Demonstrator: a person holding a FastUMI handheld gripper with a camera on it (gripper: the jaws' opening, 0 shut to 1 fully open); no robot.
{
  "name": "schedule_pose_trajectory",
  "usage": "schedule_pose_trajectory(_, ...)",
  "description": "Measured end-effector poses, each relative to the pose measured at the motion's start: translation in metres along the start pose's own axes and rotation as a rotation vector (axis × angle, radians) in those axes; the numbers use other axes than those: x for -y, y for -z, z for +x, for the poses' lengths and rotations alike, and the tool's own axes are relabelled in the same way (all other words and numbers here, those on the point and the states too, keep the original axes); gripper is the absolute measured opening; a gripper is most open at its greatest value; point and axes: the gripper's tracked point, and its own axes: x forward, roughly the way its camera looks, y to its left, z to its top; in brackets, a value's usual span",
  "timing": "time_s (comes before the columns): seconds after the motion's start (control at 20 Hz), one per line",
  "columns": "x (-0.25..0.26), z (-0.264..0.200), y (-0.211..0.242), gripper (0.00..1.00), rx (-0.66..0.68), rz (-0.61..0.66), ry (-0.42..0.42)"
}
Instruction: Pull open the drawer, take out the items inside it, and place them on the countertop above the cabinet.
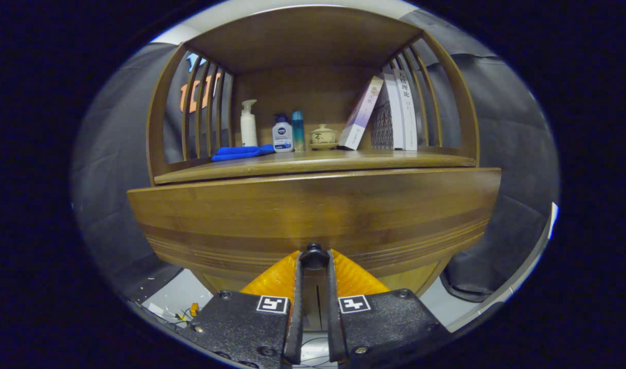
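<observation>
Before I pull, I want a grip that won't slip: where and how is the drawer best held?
By its small dark knob, the one part standing proud of the drawer front. Come straight on from the front, one finger either side. The gripper is already there, fingers closed on the knob.

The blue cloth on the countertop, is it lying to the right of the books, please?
No, the blue cloth lies at the far left, beside the white pump bottle, while the books stand at the right.
</observation>
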Motion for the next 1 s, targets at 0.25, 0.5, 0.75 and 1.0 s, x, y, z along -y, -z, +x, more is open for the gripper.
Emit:
schedule_pose_trajectory(0.25, 0.002, -0.020, 0.006, 0.23, -0.002, -0.019, -0.002)
schedule_pose_trajectory(0.5, 0.002, -0.045, 0.014, 0.23, -0.021, 0.000, -0.021)
schedule_pose_trajectory(0.75, 0.003, -0.068, 0.021, 0.23, -0.034, -0.008, -0.031)
schedule_pose_trajectory(1.0, 0.005, -0.087, 0.030, 0.23, -0.043, -0.023, -0.034)
